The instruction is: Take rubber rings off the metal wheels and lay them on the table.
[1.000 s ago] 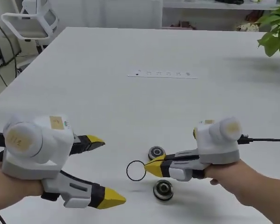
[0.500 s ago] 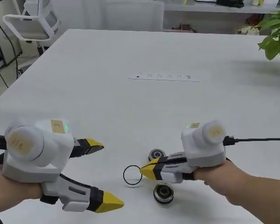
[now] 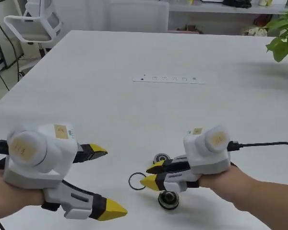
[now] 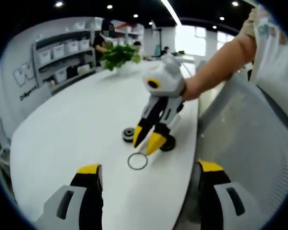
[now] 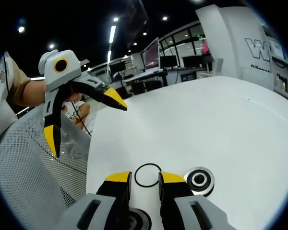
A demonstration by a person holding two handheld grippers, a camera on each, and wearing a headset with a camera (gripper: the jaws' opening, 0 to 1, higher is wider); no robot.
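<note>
Hovering low over the white table [image 3: 86, 72], your right gripper [image 3: 151, 174] has its jaws parted a little, with nothing clamped between them. The rubber ring [image 3: 131, 181] lies flat on the table right at those yellow tips; in the right gripper view it sits just ahead of the gap between the jaws. Two metal wheels flank that gripper. The far wheel [image 3: 160, 157] peeks out behind the upper jaw, and the near wheel [image 3: 168, 200] sits just below the lower one. Both are near the ring but not touching it. On the other side, your left gripper [image 3: 114, 181] is spread wide and grasps nothing, its tips aimed toward the ring. A power strip [image 3: 168, 78] lies farther up the table.
</note>
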